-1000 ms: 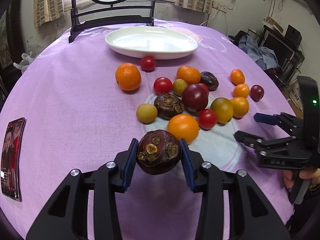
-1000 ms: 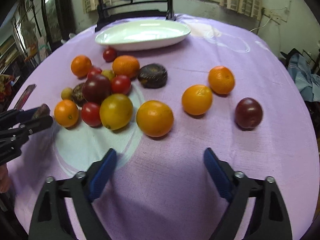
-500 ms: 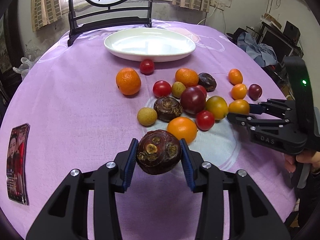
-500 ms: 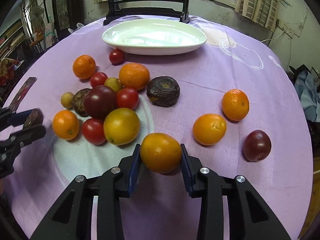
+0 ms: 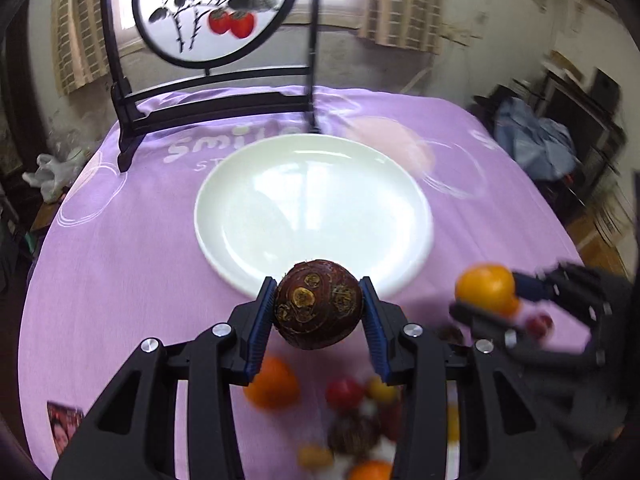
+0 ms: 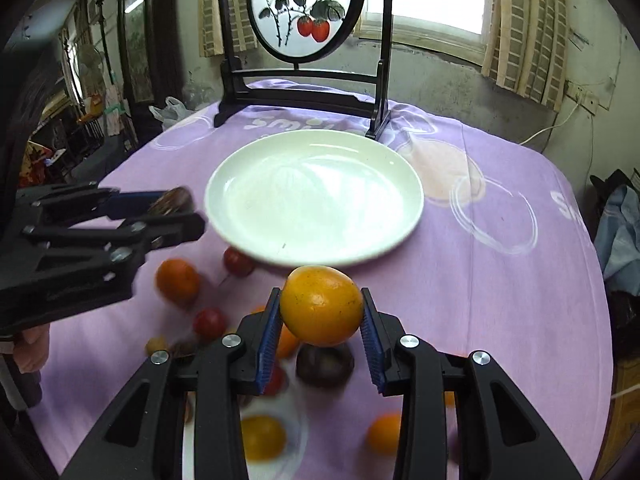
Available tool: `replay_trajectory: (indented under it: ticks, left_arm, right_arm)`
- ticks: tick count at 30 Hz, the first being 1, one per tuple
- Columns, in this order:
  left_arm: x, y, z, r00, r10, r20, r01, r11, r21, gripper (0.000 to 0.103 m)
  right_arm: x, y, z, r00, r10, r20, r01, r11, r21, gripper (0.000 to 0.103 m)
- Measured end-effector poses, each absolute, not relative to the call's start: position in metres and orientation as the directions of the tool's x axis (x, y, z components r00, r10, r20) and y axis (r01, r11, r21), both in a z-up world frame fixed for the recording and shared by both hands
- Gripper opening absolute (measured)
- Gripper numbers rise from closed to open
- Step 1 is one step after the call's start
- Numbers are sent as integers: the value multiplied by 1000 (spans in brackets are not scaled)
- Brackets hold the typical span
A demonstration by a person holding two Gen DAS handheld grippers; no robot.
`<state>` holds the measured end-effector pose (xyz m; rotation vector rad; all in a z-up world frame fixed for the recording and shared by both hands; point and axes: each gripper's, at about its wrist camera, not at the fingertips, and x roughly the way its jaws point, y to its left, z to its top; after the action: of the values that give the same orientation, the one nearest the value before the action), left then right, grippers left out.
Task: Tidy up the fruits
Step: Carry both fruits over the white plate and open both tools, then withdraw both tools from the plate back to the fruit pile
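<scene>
My left gripper is shut on a dark brown wrinkled passion fruit, held above the table just before the near rim of the empty white plate. My right gripper is shut on an orange fruit, also in the air near the plate. From the left wrist view the right gripper shows at the right with the orange fruit. From the right wrist view the left gripper shows at the left with the passion fruit. Several oranges and tomatoes lie blurred below.
A black stand with a round painted screen rises behind the plate at the table's far edge. The purple cloth covers the round table. A phone lies at the near left. A hand holds the left gripper.
Both grippers rose and moved forward to the plate, carrying their fruit. The right gripper went from open to shut on the orange fruit. The loose fruit now lies below and behind the fingers.
</scene>
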<state>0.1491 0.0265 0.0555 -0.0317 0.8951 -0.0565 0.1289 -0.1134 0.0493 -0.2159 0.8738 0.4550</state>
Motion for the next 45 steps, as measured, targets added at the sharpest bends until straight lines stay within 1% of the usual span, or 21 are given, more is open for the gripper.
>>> replay_trajectory:
  ticks: [3,8,9,10,11,12,13,15,19,21,22,24,29,35,40,45]
  left_arm:
    - [198,37,37,594,-15,-805,-32,999,-42,41]
    - [245,41,-2,497,-1,-868,-73,996,-42,41]
    - [245,40,-7,489,2,-872,-75,996,-40,45]
    - [248,38,-10,483,2,-876,-77,996,-40,54]
    - [249,38,-9,488,1,-873,-77,996,-42,60]
    - [246,38,-5,505,3,-863,-79,996,-43,72]
    - [243,38,0,523,9,-852,-82,996,-40,78]
    - [234,36,14,562,11,-827,-71,997,-35,78]
    - [197,35,35,589,1,-808,-54,998,-39,83]
    - [179,36,38,596,-11,-803,-54,997,-54,86]
    - [168,37,39,598,-16,-801,-52,997,-59,89]
    - [144,36,39,609,-22,-793,-49,997,-65,91]
    - [85,34,26,617,-24,-786,-41,997,-62,92]
    - [28,35,12,625,-27,-780,-53,996,-77,93]
    - [-4,34,-3,600,-54,-798,-53,993,-107,93]
    - [-18,30,-12,574,-95,-813,-47,988,-148,93]
  right_arm:
    - [159,-98,37,539,269,-798,-454,891,-6,38]
    - [191,-92,10,480,260,-838,-415,909,44,39]
    - [195,-92,7,477,262,-839,-402,914,57,39]
    - [198,-92,6,470,270,-840,-396,915,73,45]
    - [198,-92,7,465,284,-838,-396,914,90,53]
    - [195,-93,10,473,291,-832,-392,915,97,57]
    - [192,-94,12,483,291,-826,-393,915,93,58]
    - [183,-96,17,486,297,-822,-412,907,84,58]
    - [158,-114,24,491,325,-808,-421,901,106,58]
    - [140,-130,28,497,342,-797,-416,900,127,60]
    - [135,-136,29,501,344,-794,-411,902,131,63]
    - [117,-155,31,516,341,-786,-393,909,137,64]
    - [76,-193,29,555,302,-775,-343,932,118,64]
    - [29,-208,2,525,294,-799,-334,934,124,64]
    - [11,-214,-17,493,296,-818,-305,940,156,64]
    - [5,-215,-21,488,303,-819,-289,941,176,64]
